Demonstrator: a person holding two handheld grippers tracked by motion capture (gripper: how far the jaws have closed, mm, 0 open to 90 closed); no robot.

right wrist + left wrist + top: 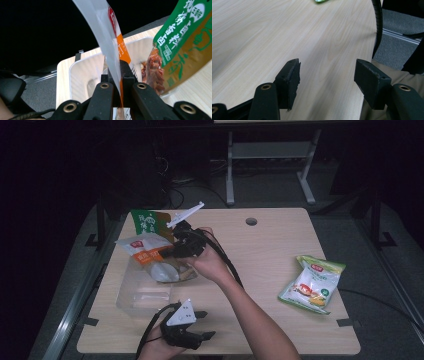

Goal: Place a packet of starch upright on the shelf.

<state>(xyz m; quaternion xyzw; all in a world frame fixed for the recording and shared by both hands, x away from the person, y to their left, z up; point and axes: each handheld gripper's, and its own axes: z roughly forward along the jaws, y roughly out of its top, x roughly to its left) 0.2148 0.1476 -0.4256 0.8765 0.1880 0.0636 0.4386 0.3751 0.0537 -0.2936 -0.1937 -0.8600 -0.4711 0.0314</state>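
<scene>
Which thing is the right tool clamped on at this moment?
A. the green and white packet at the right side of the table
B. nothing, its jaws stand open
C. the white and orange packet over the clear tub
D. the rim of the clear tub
C: in the right gripper view the right tool has its jaws pressed on the white and orange packet, held above the clear tub.

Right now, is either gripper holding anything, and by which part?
The right gripper pinches the white-and-orange snack packet by its flat edge, over the clear container. The left gripper is open, holding nothing.
</scene>
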